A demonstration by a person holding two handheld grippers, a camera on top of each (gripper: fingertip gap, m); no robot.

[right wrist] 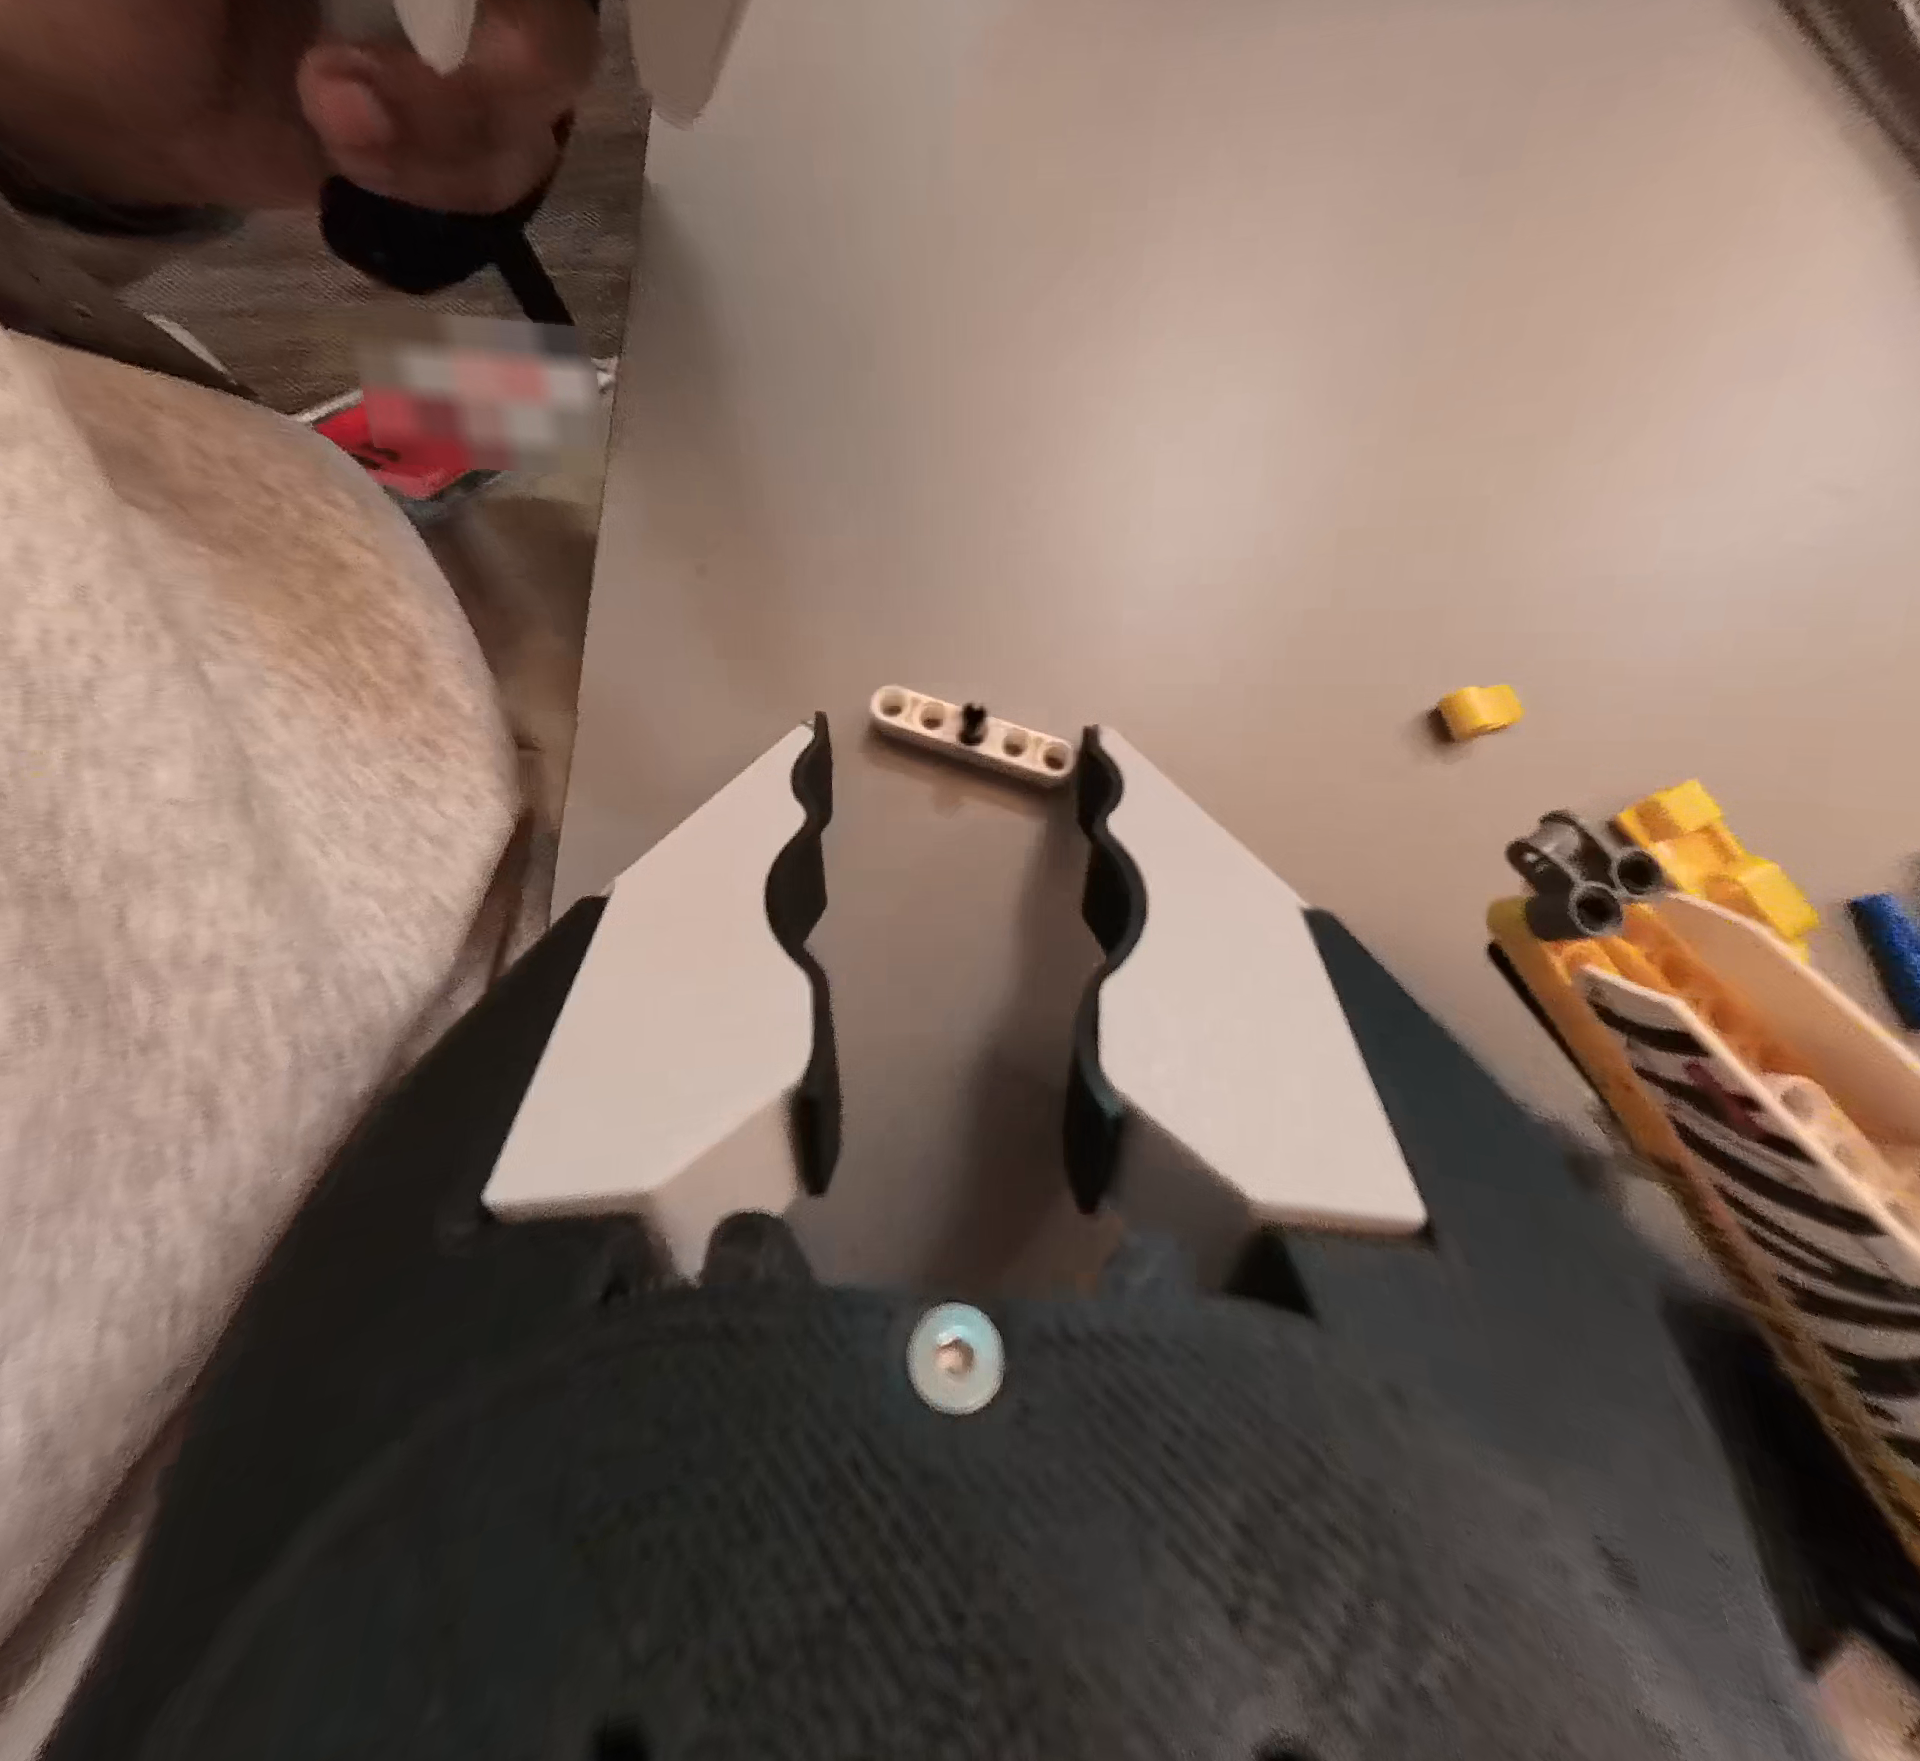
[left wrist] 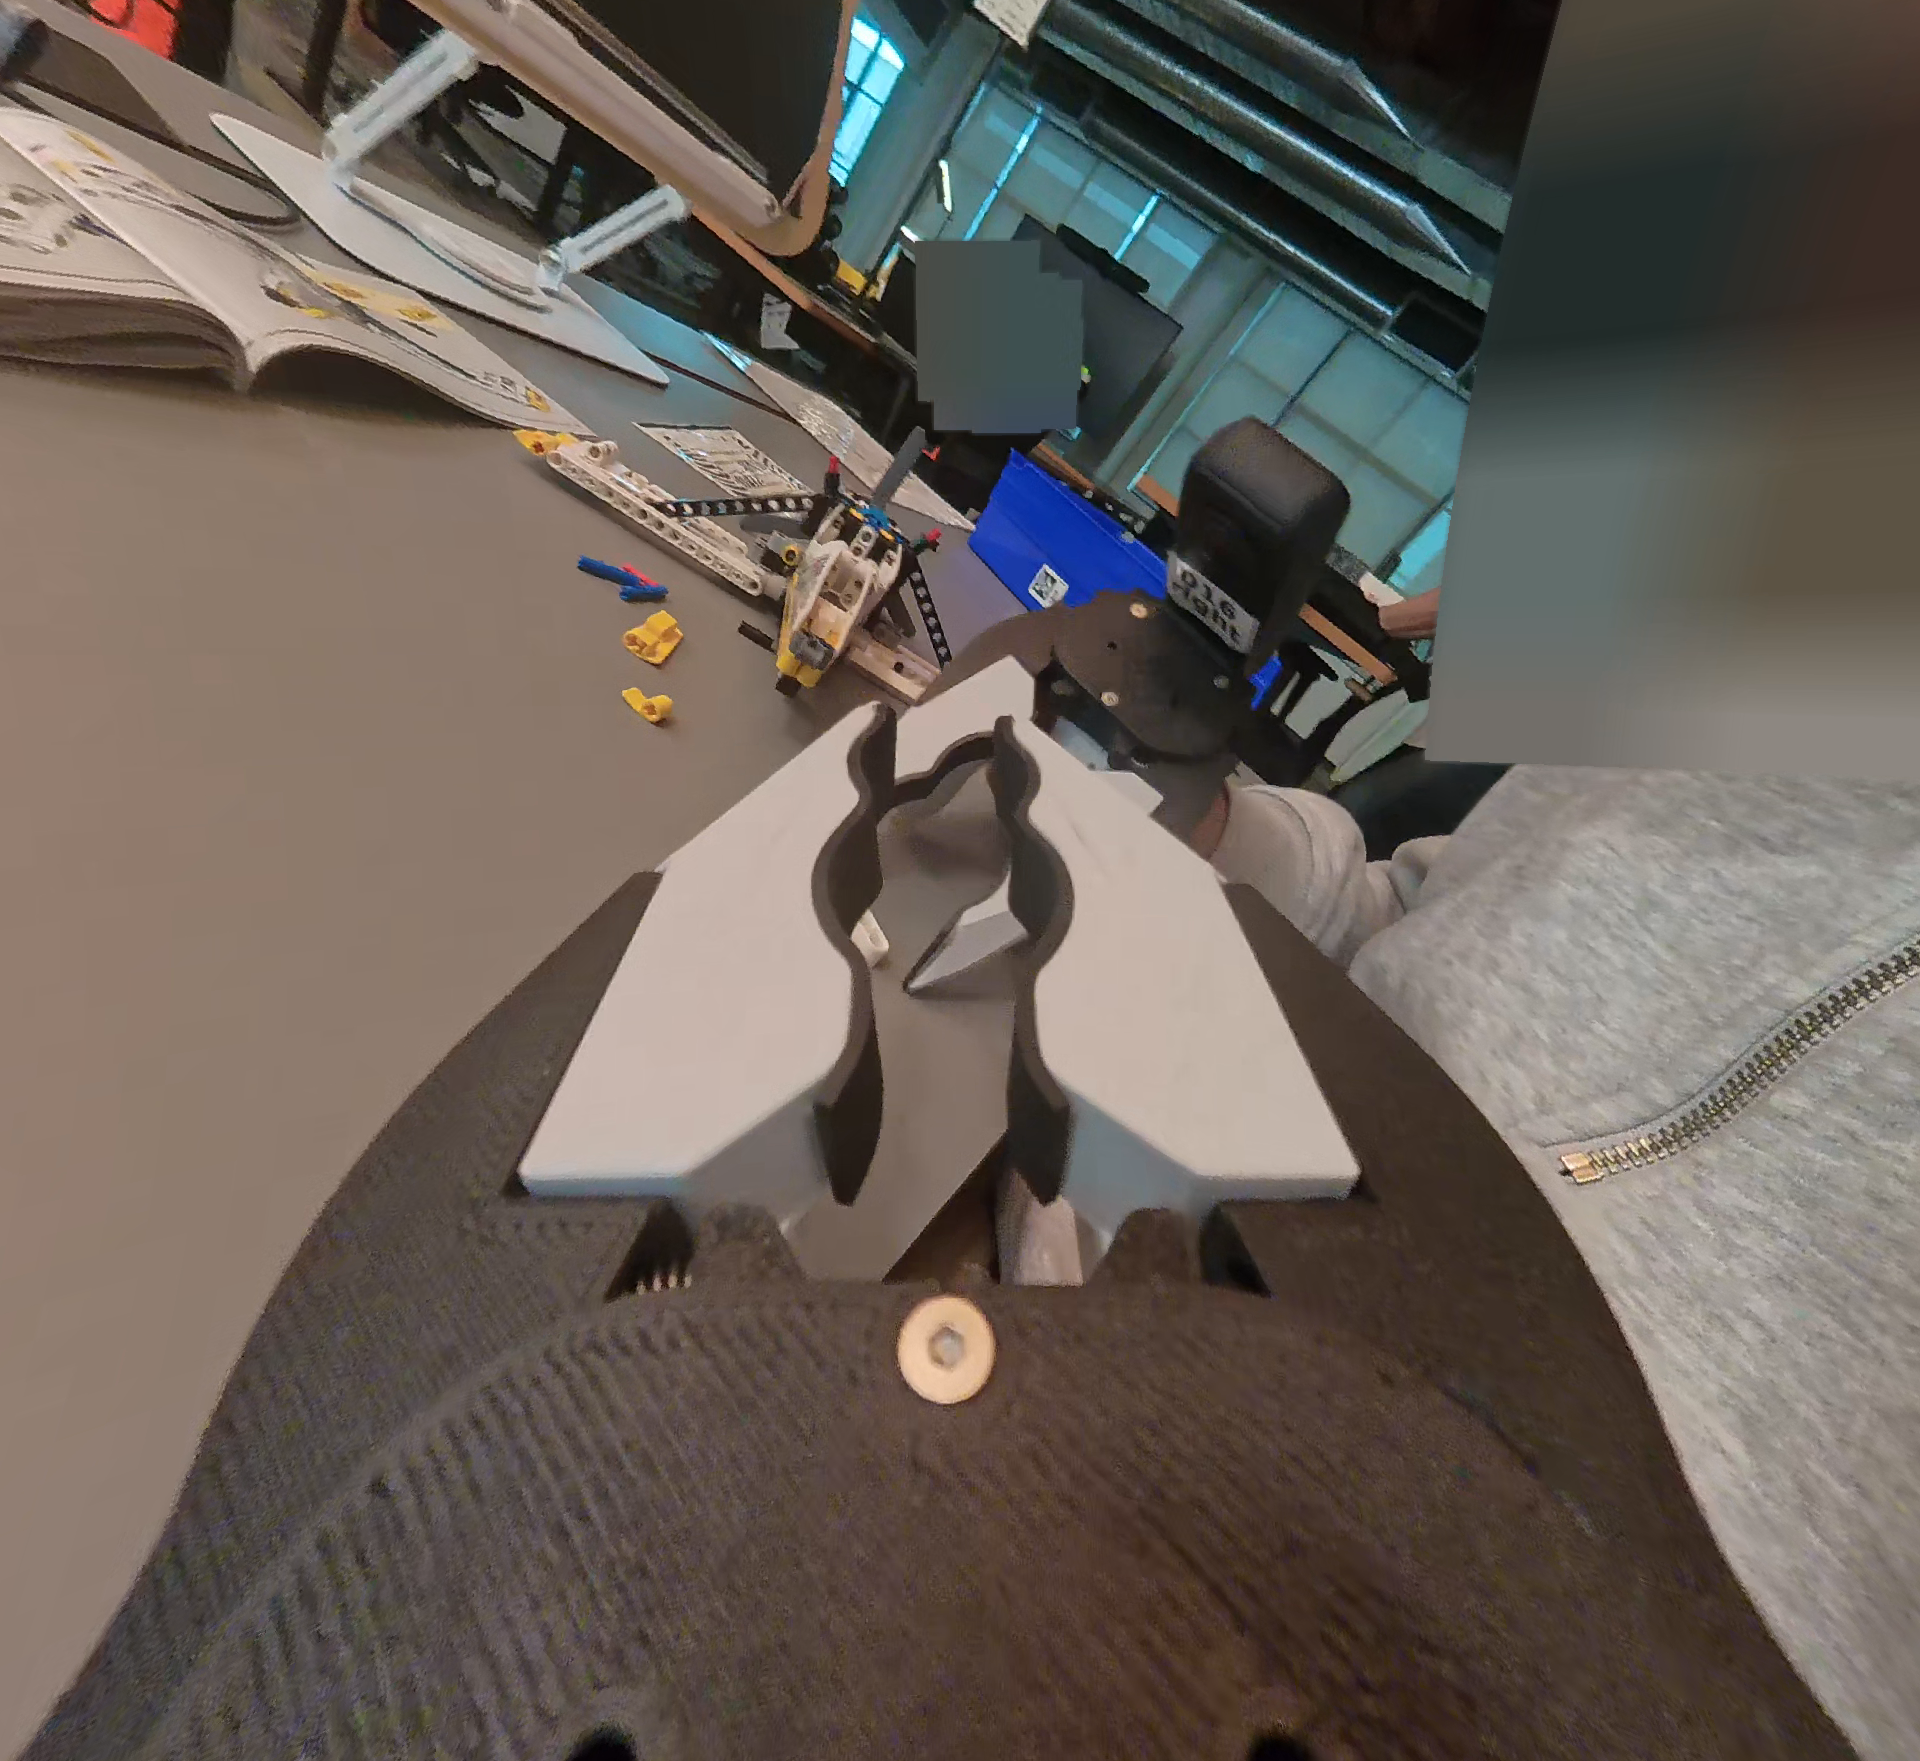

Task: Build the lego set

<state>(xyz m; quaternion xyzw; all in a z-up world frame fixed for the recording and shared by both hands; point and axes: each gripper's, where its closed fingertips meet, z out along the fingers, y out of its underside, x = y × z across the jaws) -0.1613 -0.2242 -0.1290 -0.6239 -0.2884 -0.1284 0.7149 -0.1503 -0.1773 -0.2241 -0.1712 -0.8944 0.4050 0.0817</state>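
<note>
My right gripper [right wrist: 954, 743] is open and empty, low over the grey table [right wrist: 1195, 361]. A short white beam [right wrist: 971, 740] with a black pin in its middle hole lies flat just beyond its fingertips. My left gripper [left wrist: 943, 735] is open and empty. It is tilted and points at the right gripper's black body [left wrist: 1174, 672]. A bit of a white piece [left wrist: 873, 942] shows through its gap. The part-built yellow, white and black helicopter model [left wrist: 831, 589] stands farther on the table. It also shows at the right of the right wrist view [right wrist: 1714, 1036].
Loose parts lie near the model: a long white beam [left wrist: 655, 506], yellow connectors [left wrist: 652, 639], and blue and red pins [left wrist: 621, 579]. An open instruction booklet [left wrist: 208, 277] and a monitor stand [left wrist: 436, 236] are at the back left. The table edge [right wrist: 613, 464] is by the person's grey sweater [left wrist: 1662, 1036]. Spacing between my two grippers at the tips: around 11 centimeters.
</note>
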